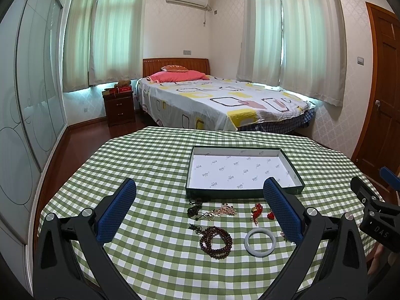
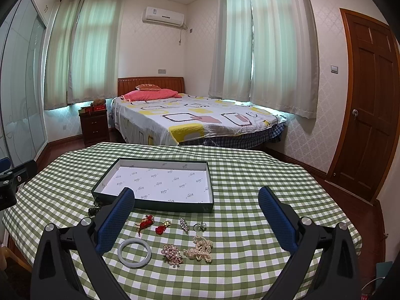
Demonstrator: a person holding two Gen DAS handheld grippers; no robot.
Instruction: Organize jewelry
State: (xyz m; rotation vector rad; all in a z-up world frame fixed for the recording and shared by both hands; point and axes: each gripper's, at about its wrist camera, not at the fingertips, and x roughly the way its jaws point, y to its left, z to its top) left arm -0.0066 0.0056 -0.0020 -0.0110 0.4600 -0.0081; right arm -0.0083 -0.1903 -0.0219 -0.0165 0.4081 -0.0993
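From my left wrist camera, my left gripper (image 1: 200,210) hangs over the near part of the table, its blue fingers (image 1: 117,210) spread wide with nothing between them; beneath that gap lie the dark wooden bead bracelet (image 1: 215,242) and, just to its right, the pale jade bangle (image 1: 260,242), flat on the green checked tablecloth (image 1: 155,175); a little farther sit a dark knotted cord piece (image 1: 196,208), a pinkish beaded cluster (image 1: 226,210) and red knotted charms (image 1: 257,211), all apart from one another in a loose row; beyond that row, the shallow dark-walled box (image 1: 243,191) lies open with its white printed lining showing, no jewelry in it.

From my right wrist camera, my right gripper (image 2: 196,216) is likewise wide and holds nothing; nearest are the same bangle (image 2: 134,253), a pink crystal brooch (image 2: 172,253) and a heap of pearls (image 2: 200,248), side by side; behind them, two red charms (image 2: 152,225), a small crystal clip (image 2: 183,223) and a ring (image 2: 200,226) lie in a line just short of the box wall (image 2: 155,203); the other gripper's black body (image 2: 10,185) shows at the far left edge.

Past the table stands the bed (image 2: 190,117) with a pink pillow (image 2: 152,93); curtains (image 2: 85,50) hang behind.
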